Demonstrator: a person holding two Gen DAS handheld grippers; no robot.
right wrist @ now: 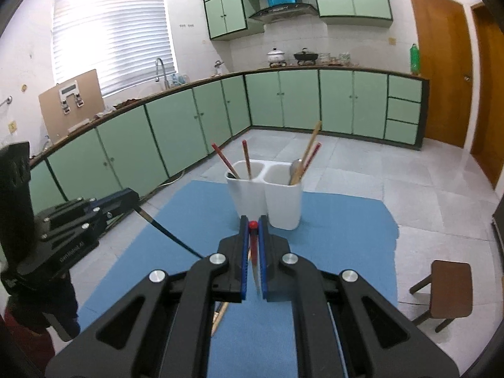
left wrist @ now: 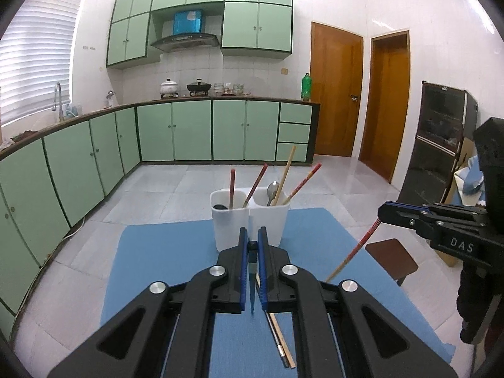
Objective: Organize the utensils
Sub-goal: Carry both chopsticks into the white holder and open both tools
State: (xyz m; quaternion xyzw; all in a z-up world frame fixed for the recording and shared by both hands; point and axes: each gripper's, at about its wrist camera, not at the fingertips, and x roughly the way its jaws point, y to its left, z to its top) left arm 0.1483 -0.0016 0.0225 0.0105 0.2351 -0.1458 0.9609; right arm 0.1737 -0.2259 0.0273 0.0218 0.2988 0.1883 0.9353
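The left gripper (left wrist: 253, 236) is clamped on a dark chopstick (right wrist: 170, 234), and the right gripper (right wrist: 252, 224) pinches a red chopstick (left wrist: 354, 252) (both sticks hang slanting above the blue mat (left wrist: 176, 252)). Two more chopsticks (left wrist: 283, 346) lie on the mat below. Farther off stands the white two-compartment holder (left wrist: 249, 220), with chopsticks and a spoon (left wrist: 272, 189) inside.

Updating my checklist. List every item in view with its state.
Left gripper: shut on a dark chopstick.
Right gripper: shut on a red chopstick.
White holder: upright, holding utensils.
Spoon: standing in holder's right compartment.
Loose chopsticks: lying on mat.
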